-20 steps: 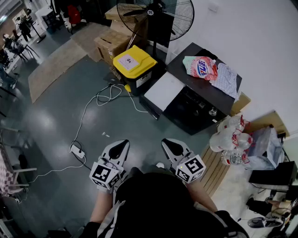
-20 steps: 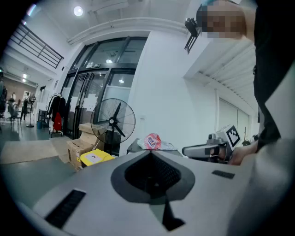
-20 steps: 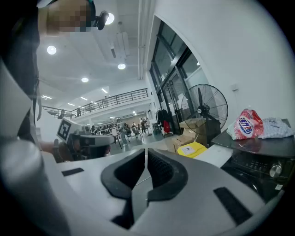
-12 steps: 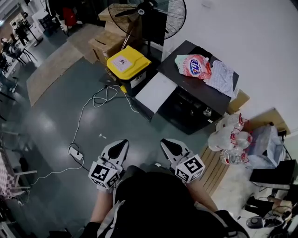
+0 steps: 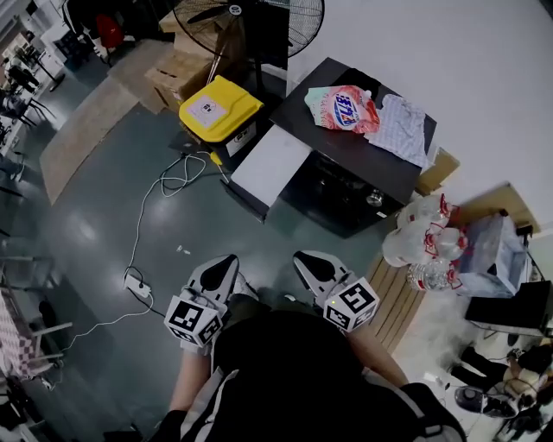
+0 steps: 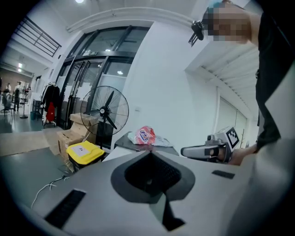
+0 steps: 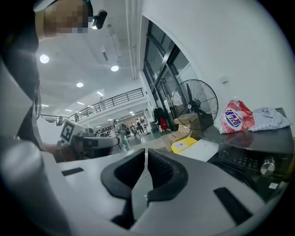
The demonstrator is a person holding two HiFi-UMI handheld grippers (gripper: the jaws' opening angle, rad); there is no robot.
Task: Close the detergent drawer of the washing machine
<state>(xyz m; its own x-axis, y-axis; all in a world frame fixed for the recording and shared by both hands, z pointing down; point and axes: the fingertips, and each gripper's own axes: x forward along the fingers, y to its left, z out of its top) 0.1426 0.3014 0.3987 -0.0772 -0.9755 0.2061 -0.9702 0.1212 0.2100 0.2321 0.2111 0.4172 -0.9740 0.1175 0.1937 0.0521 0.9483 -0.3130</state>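
Observation:
A black washing machine (image 5: 346, 186) stands ahead against the white wall, its control knobs facing me (image 7: 253, 156). A white flat part (image 5: 270, 164) juts out at its left side; I cannot tell whether this is the drawer. Both grippers hang low in front of my body, well short of the machine. My left gripper (image 5: 223, 263) (image 6: 148, 154) is shut with nothing in it. My right gripper (image 5: 309, 262) (image 7: 145, 152) has its pads almost together, only a thin slit between them, and it is empty. A pink detergent bag (image 5: 343, 108) and a cloth (image 5: 400, 128) lie on the machine's top.
A yellow-lidded bin (image 5: 220, 108), cardboard boxes (image 5: 177, 73) and a standing fan (image 5: 251, 17) sit left of the machine. A white cable runs to a power strip (image 5: 138, 283) on the grey floor. Packs of water bottles (image 5: 423, 246) rest on a wooden pallet at the right.
The machine and the things around it have slid a little to the left and up in the head view. Both grippers keep their place before my body, jaws unchanged.

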